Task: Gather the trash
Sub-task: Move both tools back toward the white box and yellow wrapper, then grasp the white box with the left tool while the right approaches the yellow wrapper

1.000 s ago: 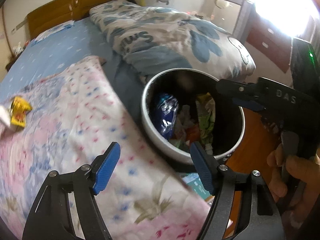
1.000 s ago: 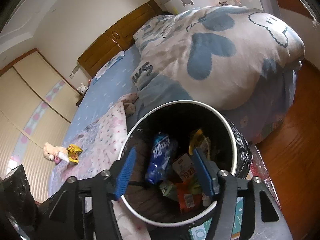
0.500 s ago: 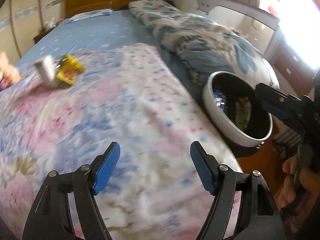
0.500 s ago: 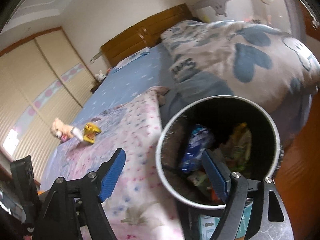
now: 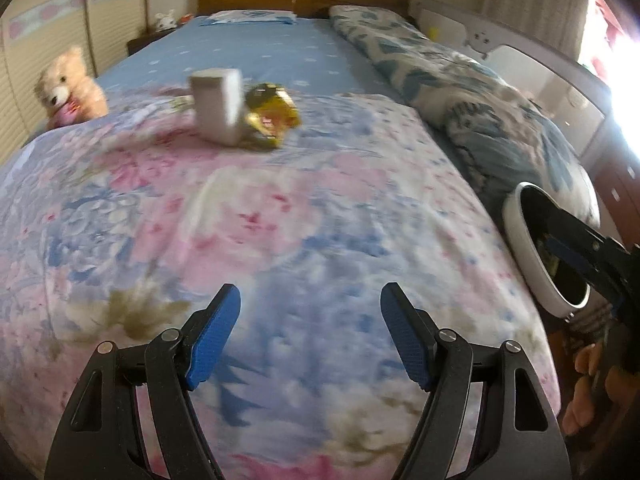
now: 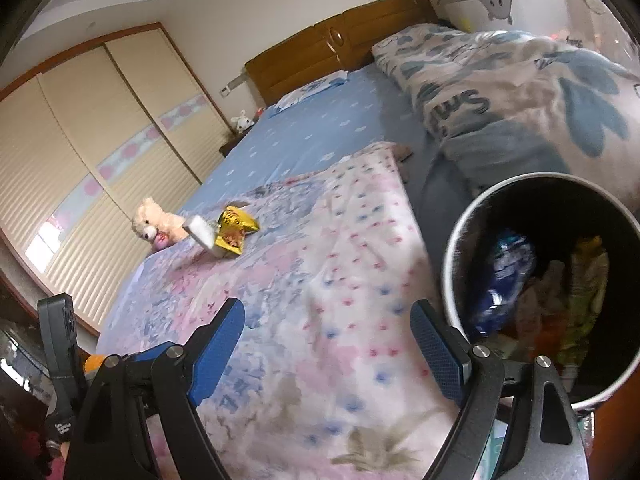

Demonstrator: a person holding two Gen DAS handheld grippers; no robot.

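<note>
White-rimmed bin [image 6: 452, 264] holds a blue wrapper [image 6: 504, 276].

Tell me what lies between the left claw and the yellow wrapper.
Only bare floral blanket separates the left claw from the yellow wrapper, per the left wrist view.

Both tongs swung left off the trash bin [image 6: 452, 264] toward mid-bed. Left tongs [image 5: 310, 332]: bin [image 5: 516, 240] now at far right edge; white carton [image 5: 218, 106] & yellow wrapper [image 5: 272, 114] now ahead, centre. Right tongs [image 6: 328, 344]: bin slid right, floral blanket [image 6: 340, 248] fills btwn fingers.
</note>
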